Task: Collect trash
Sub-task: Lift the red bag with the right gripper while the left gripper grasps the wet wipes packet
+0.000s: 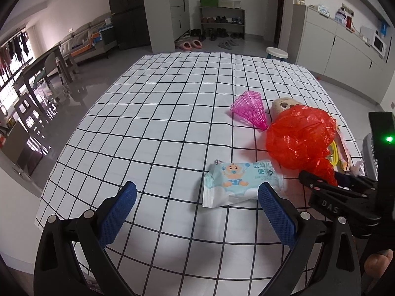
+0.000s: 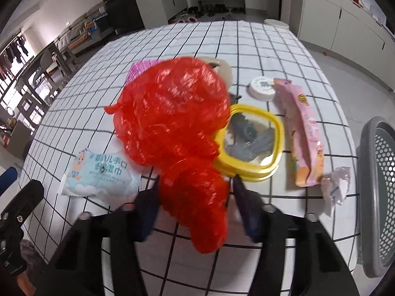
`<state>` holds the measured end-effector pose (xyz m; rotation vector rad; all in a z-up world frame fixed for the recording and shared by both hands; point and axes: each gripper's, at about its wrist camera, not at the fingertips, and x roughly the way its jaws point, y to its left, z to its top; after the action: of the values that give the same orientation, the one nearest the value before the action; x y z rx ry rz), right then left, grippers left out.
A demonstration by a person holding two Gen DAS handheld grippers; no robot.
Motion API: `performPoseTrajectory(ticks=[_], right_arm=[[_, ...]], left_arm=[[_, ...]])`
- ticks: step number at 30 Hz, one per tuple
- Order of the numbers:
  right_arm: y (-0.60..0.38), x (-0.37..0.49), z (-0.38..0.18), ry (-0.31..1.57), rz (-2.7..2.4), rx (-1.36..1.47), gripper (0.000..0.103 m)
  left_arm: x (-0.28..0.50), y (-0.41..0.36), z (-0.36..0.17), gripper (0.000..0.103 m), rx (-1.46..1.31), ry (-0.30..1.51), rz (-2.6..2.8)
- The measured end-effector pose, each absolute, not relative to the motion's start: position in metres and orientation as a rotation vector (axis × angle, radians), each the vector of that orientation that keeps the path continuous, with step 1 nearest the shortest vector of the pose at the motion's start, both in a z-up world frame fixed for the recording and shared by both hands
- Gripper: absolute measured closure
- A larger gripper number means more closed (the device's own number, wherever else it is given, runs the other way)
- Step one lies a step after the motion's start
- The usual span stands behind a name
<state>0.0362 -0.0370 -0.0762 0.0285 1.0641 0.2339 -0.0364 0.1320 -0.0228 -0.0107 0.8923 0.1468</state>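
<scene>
The right gripper (image 2: 195,204) pinches the lower tail of a crumpled red plastic bag (image 2: 172,113), whose length runs away up the checked tablecloth (image 2: 271,49). The left gripper (image 1: 197,197) gapes wide, empty, just before a wipes packet (image 1: 237,180) lying crosswise.

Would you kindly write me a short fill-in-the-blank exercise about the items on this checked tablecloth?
1. The crumpled plastic bag between the right hand-held gripper fingers is ____ in colour.
2. The square lid beside that bag has a ____ rim.
3. The wet wipes packet shows a cartoon ____.
4. The left hand-held gripper holds ____.

Missing words: red; yellow; baby; nothing
</scene>
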Motion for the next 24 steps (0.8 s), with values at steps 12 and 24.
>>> performPoseTrajectory(ticks=[12, 24], right_arm=[[-0.057, 0.015, -0.039, 0.982, 0.330, 0.136, 0.064], [-0.105, -0.013, -0.012, 0.925, 0.338, 0.222, 0.064]], left_arm=[[-0.040, 0.138, -0.014, 0.006, -0.054, 0.891, 0.105], [-0.012, 0.161, -0.009, 0.006, -0.015, 0.870, 0.114]])
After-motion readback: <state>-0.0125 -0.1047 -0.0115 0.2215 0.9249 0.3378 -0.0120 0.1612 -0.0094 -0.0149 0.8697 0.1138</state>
